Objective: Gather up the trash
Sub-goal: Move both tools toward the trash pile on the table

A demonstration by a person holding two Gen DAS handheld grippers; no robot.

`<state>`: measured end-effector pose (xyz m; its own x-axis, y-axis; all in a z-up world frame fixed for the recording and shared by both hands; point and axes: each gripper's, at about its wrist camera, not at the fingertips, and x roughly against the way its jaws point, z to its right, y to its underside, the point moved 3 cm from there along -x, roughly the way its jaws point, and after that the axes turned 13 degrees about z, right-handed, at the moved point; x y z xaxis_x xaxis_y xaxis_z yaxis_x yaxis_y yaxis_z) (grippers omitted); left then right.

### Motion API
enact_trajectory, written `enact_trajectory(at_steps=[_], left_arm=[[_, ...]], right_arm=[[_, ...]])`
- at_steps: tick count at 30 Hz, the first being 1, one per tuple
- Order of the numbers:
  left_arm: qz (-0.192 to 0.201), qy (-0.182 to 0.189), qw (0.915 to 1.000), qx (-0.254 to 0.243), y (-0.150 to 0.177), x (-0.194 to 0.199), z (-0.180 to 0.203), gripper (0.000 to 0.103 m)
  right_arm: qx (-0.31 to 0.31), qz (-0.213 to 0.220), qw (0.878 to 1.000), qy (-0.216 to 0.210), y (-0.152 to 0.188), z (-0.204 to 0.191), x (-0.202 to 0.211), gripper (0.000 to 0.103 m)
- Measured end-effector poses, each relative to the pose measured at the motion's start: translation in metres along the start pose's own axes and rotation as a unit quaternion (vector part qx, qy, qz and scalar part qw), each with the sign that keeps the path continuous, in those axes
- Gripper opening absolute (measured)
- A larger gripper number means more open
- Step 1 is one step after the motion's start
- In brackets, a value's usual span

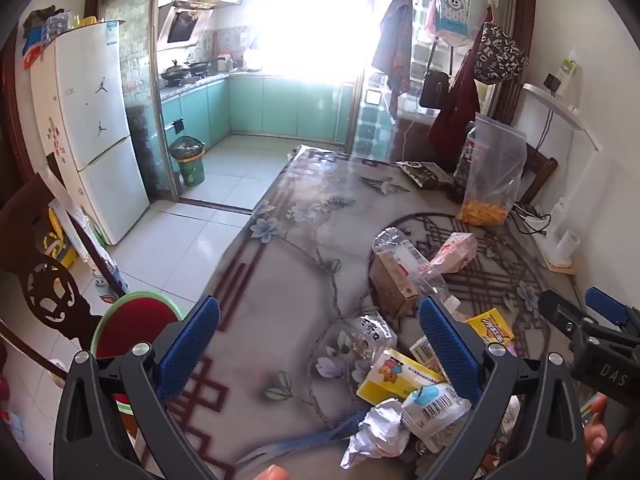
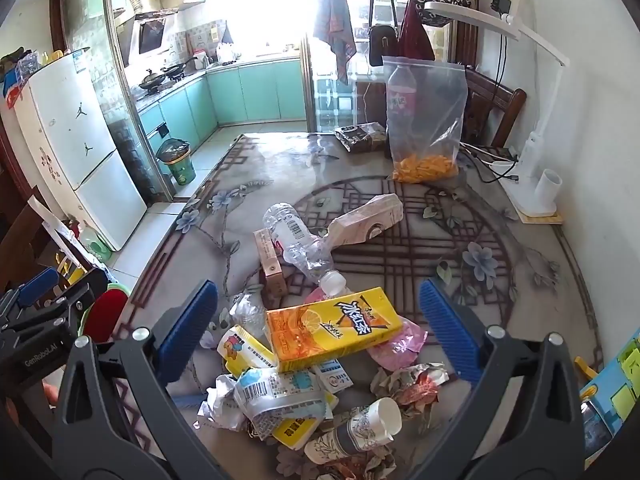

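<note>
Both grippers, left gripper (image 1: 320, 344) and right gripper (image 2: 320, 328), stand wide, empty, above the table (image 2: 500, 240). Trash pile lies between them: one yellow tea carton (image 2: 332, 328), one clear bottle (image 2: 300, 244), one paper cup (image 2: 360, 432).

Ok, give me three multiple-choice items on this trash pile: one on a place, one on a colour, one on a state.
1. Where does the clear zip bag stand?
A. at the table's far end
B. on the floor
C. on the fridge

2. What colour is the juice carton on top of the pile?
A. green
B. yellow
C. black

3. How is the right gripper?
A. shut on a cup
B. shut on a bottle
C. open, holding nothing

Answers: 1 A, it stands upright at the far end, beyond the pile; 2 B, its faces are yellow and orange; 3 C, its blue fingers are spread apart over the pile.
</note>
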<state>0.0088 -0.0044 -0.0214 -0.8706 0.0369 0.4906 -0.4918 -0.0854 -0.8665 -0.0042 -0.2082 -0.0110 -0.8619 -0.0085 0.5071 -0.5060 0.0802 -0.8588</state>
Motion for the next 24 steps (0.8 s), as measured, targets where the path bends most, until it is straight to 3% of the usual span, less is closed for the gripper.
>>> enact_trajectory(at_steps=[11, 24], left_arm=[[0.018, -0.016, 0.9997, 0.003, -0.007, 0.017, -0.016, 0.095], [0.006, -0.038, 0.9991, 0.02, -0.001, 0.021, -0.038, 0.095]], right_arm=[[0.005, 0.0, 1.0, -0.01, -0.003, -0.009, -0.001, 0.099], [0.013, 0.0, 1.0, -0.019, 0.001, -0.028, 0.002, 0.099]])
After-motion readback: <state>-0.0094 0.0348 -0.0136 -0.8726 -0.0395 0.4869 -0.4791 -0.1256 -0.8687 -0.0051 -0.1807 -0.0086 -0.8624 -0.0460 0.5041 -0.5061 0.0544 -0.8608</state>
